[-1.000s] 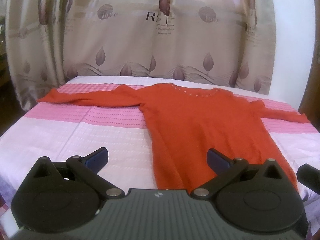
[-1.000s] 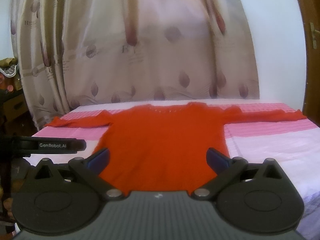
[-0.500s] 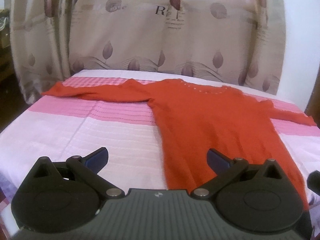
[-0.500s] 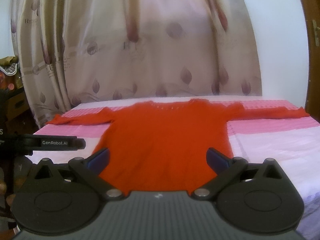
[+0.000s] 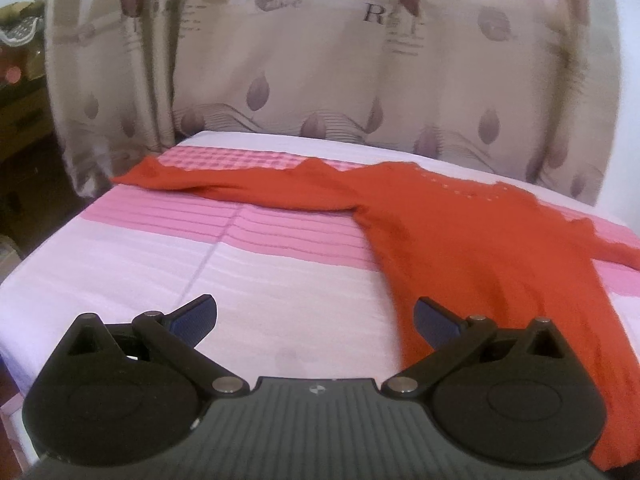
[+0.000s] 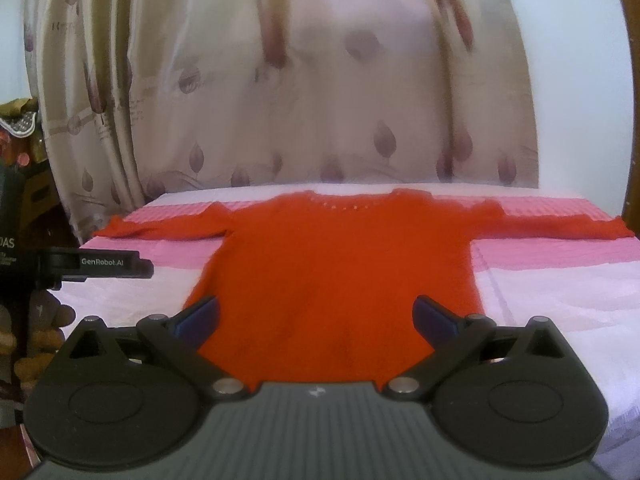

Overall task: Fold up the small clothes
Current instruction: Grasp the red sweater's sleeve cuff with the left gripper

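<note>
Red sweater (image 6: 332, 264) lies flat on the pink-striped bed sheet (image 5: 240, 264), sleeves spread toward 9 and 3 o'clock, neckline at 12 by the curtain (image 6: 320, 100), probably unfolded, while left gripper (image 5: 315, 316) and right gripper (image 6: 316, 314) hover wide apart, empty.

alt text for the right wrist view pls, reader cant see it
A red long-sleeved sweater lies flat on a pink and white striped bed, sleeves spread to both sides, neckline toward a leaf-print curtain. The right gripper is open in the foreground over the sweater's near hem, holding nothing.
</note>
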Demonstrator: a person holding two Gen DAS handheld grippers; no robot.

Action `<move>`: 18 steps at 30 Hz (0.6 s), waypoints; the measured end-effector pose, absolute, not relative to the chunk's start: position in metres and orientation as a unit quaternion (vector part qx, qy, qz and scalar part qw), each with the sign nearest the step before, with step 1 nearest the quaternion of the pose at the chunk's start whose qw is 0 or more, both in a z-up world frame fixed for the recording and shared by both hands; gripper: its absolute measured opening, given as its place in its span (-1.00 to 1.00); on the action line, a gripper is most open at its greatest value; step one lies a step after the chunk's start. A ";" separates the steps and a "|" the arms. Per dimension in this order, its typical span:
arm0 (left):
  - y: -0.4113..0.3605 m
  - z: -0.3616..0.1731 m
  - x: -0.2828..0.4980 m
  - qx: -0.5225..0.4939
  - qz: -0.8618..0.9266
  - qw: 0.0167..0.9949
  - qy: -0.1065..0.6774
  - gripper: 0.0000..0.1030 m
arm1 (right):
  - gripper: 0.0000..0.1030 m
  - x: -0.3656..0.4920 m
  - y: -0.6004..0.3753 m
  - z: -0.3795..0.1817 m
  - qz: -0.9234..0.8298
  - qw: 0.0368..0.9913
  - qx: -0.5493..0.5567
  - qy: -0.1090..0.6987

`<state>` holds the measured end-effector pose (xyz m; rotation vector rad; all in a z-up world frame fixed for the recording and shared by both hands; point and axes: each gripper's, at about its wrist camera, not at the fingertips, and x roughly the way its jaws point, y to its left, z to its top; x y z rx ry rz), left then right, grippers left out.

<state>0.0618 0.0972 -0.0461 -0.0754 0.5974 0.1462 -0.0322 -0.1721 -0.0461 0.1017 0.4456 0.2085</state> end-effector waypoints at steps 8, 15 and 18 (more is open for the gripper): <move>0.173 -0.049 0.097 -0.061 0.081 0.953 0.284 1.00 | 1.00 -0.011 -0.157 -0.054 0.115 0.961 0.036 0.247; 0.310 -0.054 0.152 -0.183 0.131 0.934 0.277 0.77 | 1.00 0.009 -0.150 -0.073 0.118 0.949 0.044 0.290; 0.368 -0.058 0.178 -0.245 0.142 0.920 0.271 0.74 | 1.00 0.016 -0.146 -0.081 0.117 0.945 0.038 0.303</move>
